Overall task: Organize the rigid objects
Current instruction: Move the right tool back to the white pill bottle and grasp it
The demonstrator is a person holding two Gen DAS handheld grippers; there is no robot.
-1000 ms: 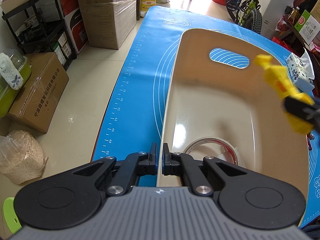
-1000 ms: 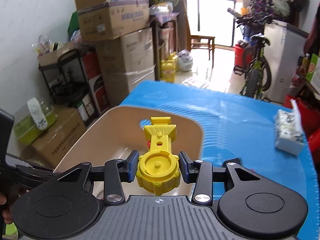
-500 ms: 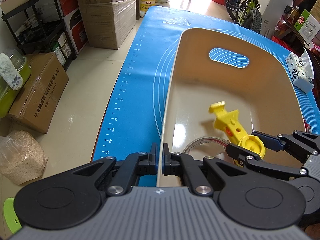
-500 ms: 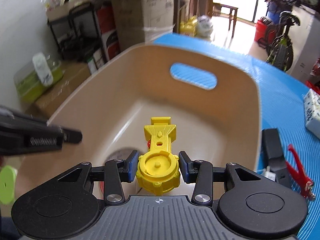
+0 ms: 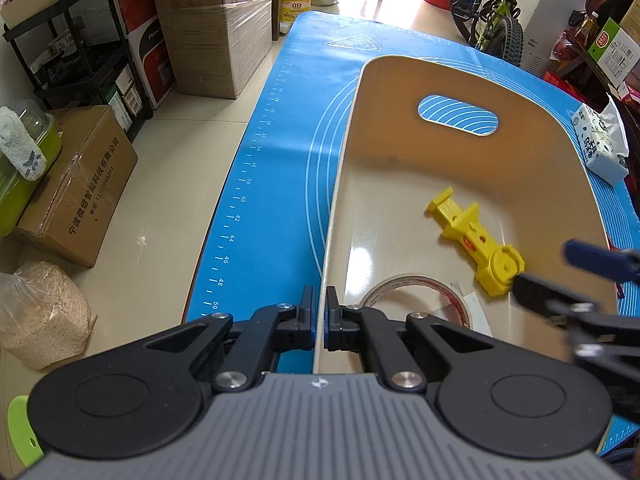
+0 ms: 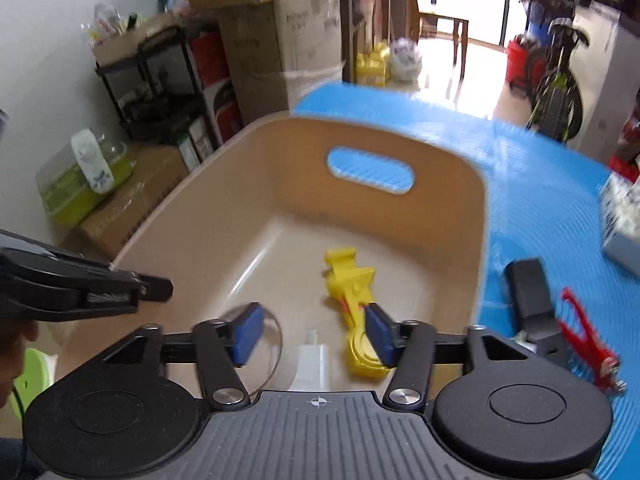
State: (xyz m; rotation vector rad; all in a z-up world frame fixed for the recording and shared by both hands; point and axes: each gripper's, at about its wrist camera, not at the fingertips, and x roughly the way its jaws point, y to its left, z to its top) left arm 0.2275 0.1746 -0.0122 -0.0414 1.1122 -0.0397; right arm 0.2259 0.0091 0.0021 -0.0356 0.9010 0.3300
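While the left gripper (image 5: 319,312) is pinching the tub (image 5: 540,184) rim, the yellow toy (image 5: 476,242) is lying inside.
Right gripper (image 6: 312,334) fingers are spreading wide above it, near the tape roll (image 5: 412,292) at the tub's near end.

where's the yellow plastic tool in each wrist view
Left wrist: the yellow plastic tool lies on the floor of the beige bin, right of centre, beyond the tape roll.
Right wrist: it lies lower centre on the bin floor, partly hidden behind a finger of the open right gripper.
Shared landmark: the oval handle cutout in the bin's far wall.
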